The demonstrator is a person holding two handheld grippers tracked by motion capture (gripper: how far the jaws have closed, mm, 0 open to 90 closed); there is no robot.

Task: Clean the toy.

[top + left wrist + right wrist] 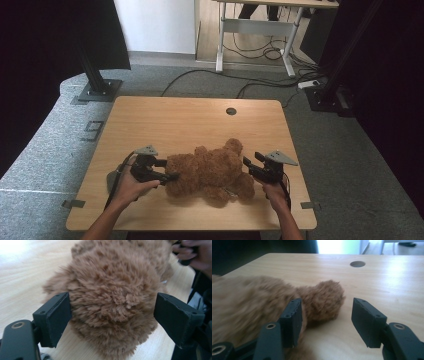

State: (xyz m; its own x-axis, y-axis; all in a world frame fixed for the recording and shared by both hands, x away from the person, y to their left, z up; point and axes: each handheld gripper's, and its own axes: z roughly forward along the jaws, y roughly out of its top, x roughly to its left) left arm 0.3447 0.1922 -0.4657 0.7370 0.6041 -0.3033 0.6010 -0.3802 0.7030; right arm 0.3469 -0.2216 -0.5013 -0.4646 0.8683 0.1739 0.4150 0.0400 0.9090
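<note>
Brown teddy bear (pixel 210 172) lying near desk (pixel 200 117) front edge, left gripper (pixel 112 320) jaws spread around its fuzzy end without clamping, right gripper (pixel 325 322) jaws open, one limb just ahead between them.

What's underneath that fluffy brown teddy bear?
The teddy bear lies straight on the wooden table; bare wood shows all around it. Whatever might be pressed beneath its body is covered by the fur, so that cannot be seen.

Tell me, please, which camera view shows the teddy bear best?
The high view: the whole brown teddy bear lies on the wooden table between both grippers. The left gripper view shows only one furry end close up; the right gripper view shows a blurred flank and one limb.
</note>
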